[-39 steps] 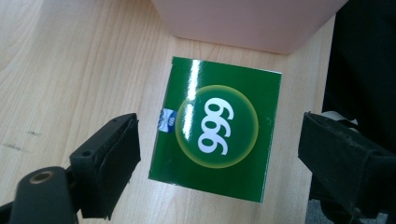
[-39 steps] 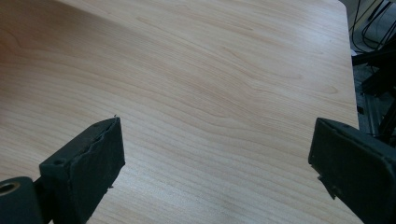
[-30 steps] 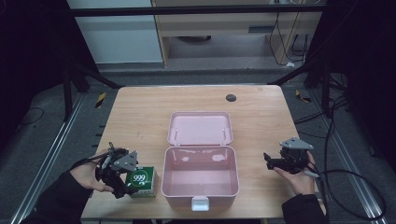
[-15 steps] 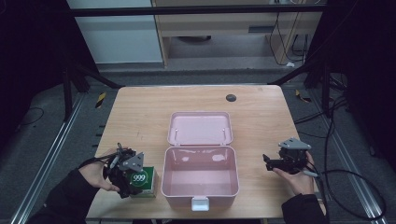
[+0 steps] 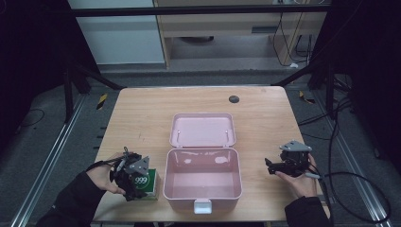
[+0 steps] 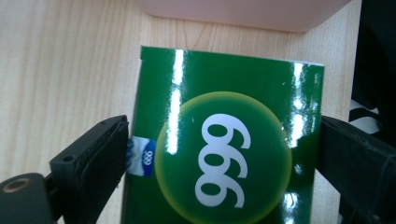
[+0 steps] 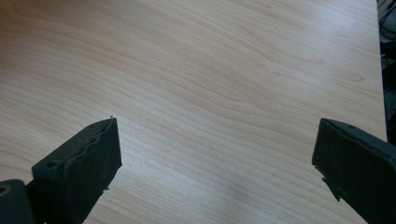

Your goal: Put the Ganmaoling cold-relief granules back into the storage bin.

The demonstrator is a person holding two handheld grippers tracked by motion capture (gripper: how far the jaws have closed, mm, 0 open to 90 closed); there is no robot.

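Note:
A glossy green box (image 5: 151, 182) marked 999 lies flat on the table, just left of an open pink case (image 5: 203, 152). My left gripper (image 5: 137, 185) is lowered over the box. In the left gripper view its jaws straddle the green box (image 6: 224, 140), one at each long side. The left gripper (image 6: 223, 126) has just been opening its jaws, with the box between them and no clear squeeze. My right gripper (image 5: 270, 166) rests to the right of the case, pointing at it. In its own view the right gripper (image 7: 217, 123) stands open over bare wood.
The pink case's lid (image 5: 202, 130) lies open flat behind it, and a white latch (image 5: 202, 206) sticks out at its front. A small black disc (image 5: 233, 99) sits near the table's far edge. The case's wall (image 6: 243, 11) is close beyond the green box.
My left gripper has moved right and down, from beside the green box to over it. The right gripper has stayed where it was.

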